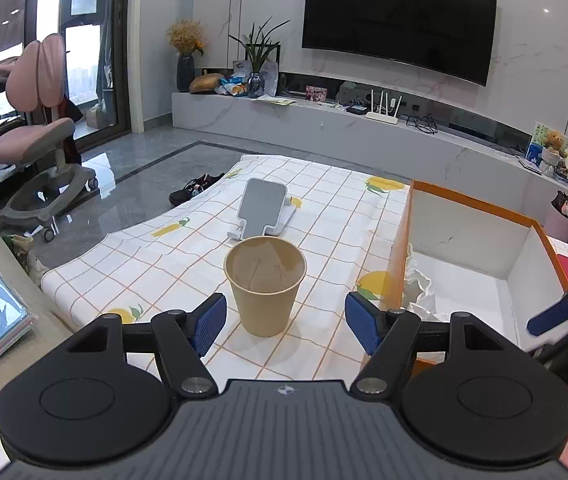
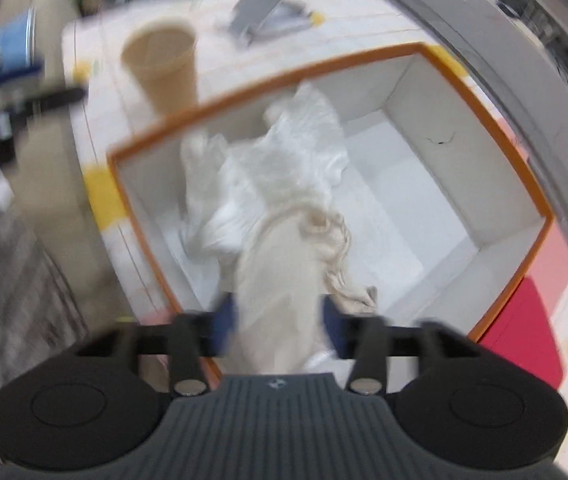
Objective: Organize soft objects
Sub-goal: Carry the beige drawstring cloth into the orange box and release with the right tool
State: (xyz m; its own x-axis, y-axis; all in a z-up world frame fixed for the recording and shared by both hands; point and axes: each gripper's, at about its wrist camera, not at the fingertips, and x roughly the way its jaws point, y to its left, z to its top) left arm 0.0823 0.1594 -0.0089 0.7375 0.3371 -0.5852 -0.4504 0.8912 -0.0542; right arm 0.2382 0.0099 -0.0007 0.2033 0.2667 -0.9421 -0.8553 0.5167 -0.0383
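**Hand-held grippers at the orange box**

Your right hand-held gripper [image 2: 280, 322] points steeply down into the orange-rimmed box [image 2: 363, 58], and a cream cloth [image 2: 280, 280] hangs between its blue pads. The picture is blurred, so I cannot tell whether the pads press on the cloth or merely flank it; the jaws look partly parted. Under the cream cloth, inside the box and toward its wall nearest the paper cup [image 2: 164, 68], lies a crumpled white cloth [image 2: 284, 160]. The rest of the box floor is bare white.

Your left hand-held gripper [image 1: 285, 322] stands wide open outside the box, with nothing in it. The paper cup [image 1: 264, 284] stands upright on the table [image 1: 164, 264] just beyond the open jaws, between the two pads as the camera sees it, and not touching either. The cup sits just beside the box's orange wall [image 1: 397, 256]. A grey phone stand [image 1: 262, 210] lies farther off than the cup, also outside the box. From the left view a bit of white cloth [image 1: 417, 288] shows in the box's near corner, and one blue pad of the right hand-held gripper [image 1: 551, 316] hangs over the box's other side.
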